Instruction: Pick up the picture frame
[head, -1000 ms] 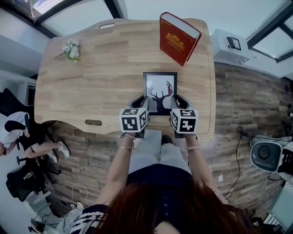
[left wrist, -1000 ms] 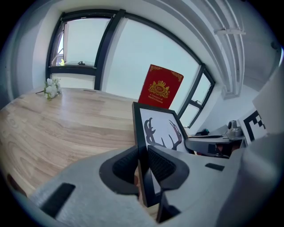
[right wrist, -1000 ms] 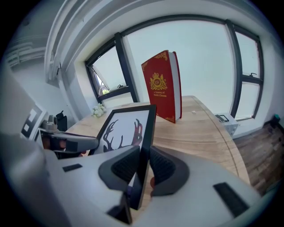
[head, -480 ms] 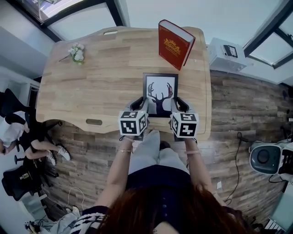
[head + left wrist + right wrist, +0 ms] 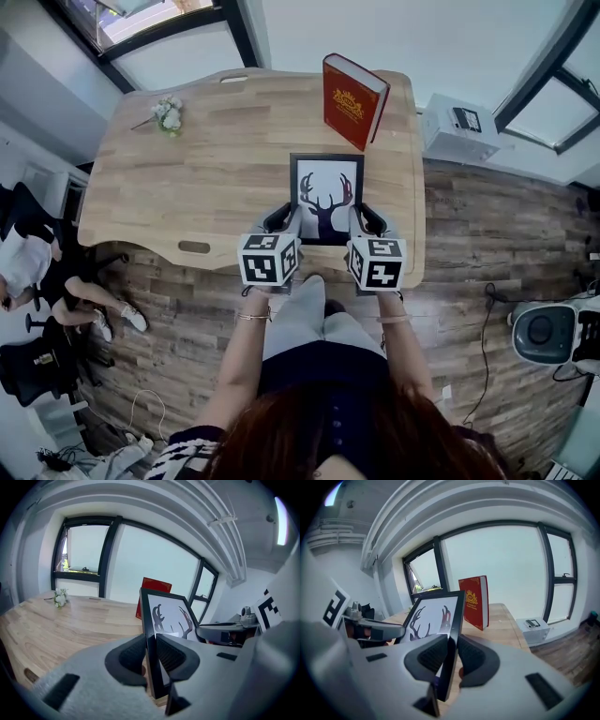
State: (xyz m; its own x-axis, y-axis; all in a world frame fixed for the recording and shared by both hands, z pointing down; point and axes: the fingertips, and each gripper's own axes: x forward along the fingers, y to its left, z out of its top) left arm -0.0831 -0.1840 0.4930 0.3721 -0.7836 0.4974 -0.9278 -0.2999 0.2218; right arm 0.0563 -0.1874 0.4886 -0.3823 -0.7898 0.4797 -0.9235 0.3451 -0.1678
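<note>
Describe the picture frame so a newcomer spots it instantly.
Find the light wooden table. Over its near edge, the left gripper and right gripper clamp their jaws on the side edges of a black rectangular picture frame. Unlike the upright red hardcover book behind it, it shows a dark antler silhouette on white.

So the thing I've got here is a black rectangular picture frame [image 5: 326,199] with a white print inside. The print is a dark deer-antler silhouette with a bit of red along one antler. From where I look down it sits portrait-wise, picture side facing up at me, over the near middle of the light wooden table [image 5: 187,178]. My left gripper [image 5: 284,219] pinches its left edge down by the near corner. My right gripper [image 5: 362,219] does the same on the right edge, pads tight on the black moulding. The near end looks clear of the tabletop; the far end I can't tell.
</note>
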